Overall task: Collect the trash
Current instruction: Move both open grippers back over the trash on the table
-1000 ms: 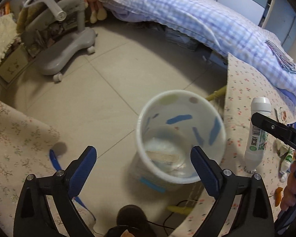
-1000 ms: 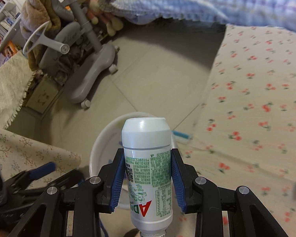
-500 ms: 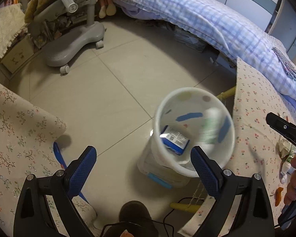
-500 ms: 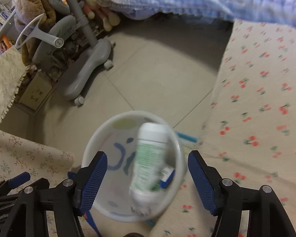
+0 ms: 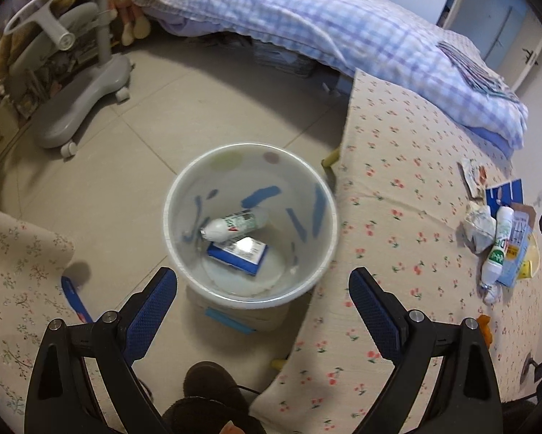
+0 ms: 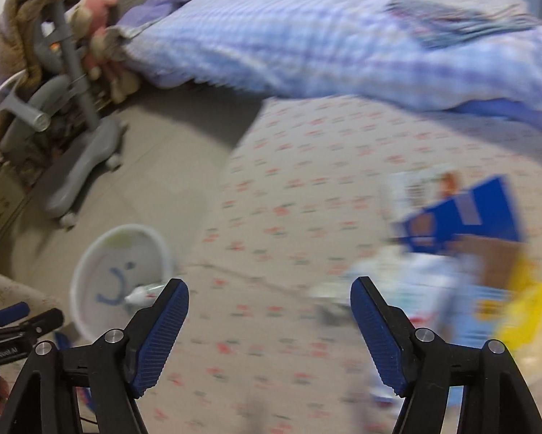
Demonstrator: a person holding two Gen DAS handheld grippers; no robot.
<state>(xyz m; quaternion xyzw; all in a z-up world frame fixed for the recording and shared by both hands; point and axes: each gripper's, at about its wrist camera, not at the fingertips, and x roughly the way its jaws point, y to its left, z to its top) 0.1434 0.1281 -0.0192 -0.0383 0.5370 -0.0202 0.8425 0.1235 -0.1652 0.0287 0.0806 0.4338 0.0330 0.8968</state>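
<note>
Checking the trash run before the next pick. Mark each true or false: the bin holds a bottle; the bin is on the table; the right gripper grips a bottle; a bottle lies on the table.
1. The bin holds a bottle. True.
2. The bin is on the table. False: it stands on the floor beside it.
3. The right gripper grips a bottle. False: its jaws are opening, nothing between them.
4. A second bottle lies on the table. True.
</note>
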